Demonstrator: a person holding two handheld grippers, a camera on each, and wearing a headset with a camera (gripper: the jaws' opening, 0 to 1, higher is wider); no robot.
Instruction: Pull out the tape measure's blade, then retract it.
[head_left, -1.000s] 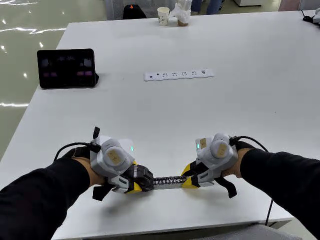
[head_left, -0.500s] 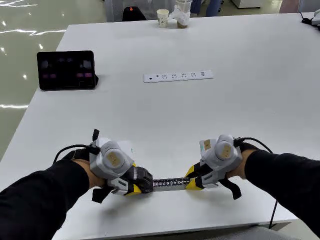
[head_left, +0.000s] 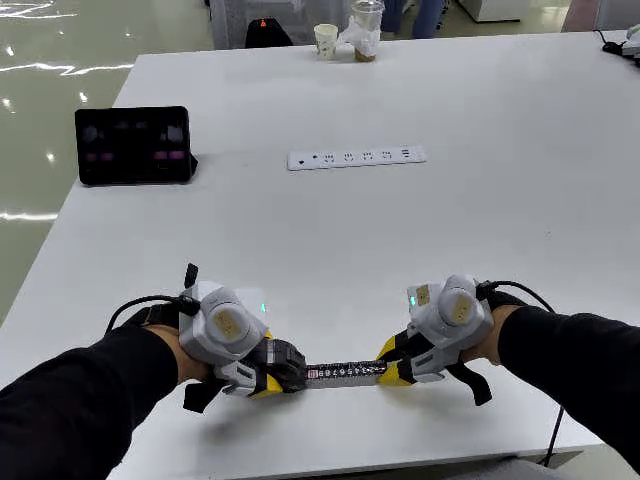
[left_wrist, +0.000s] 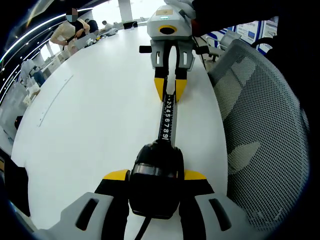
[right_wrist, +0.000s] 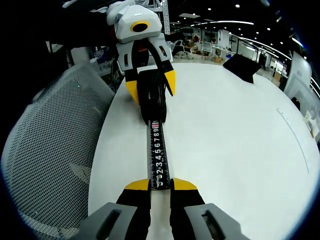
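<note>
A black tape measure case (head_left: 285, 364) lies near the white table's front edge, and my left gripper (head_left: 268, 380) is shut on it. In the left gripper view the case (left_wrist: 156, 177) sits between the yellow-tipped fingers (left_wrist: 117, 175). A short stretch of numbered blade (head_left: 345, 371) runs rightward to my right gripper (head_left: 389, 373), which is shut on the blade's end. From the right gripper view, the blade (right_wrist: 156, 150) leads from my right gripper (right_wrist: 160, 185) up to the case (right_wrist: 151, 100), with the left gripper (right_wrist: 150, 82) clamped around it. Opposite, the right gripper (left_wrist: 170, 90) holds the blade (left_wrist: 167, 120).
A dark tablet (head_left: 133, 143) stands at the left of the table (head_left: 480, 200). A white power strip (head_left: 356, 156) lies mid-table, with cups (head_left: 326, 38) at the far edge. A grey mesh chair (left_wrist: 265, 125) sits just beyond the table's front edge.
My right gripper has moved to the right with the blade's end, so more blade shows between the grippers. The left gripper keeps the case in place.
</note>
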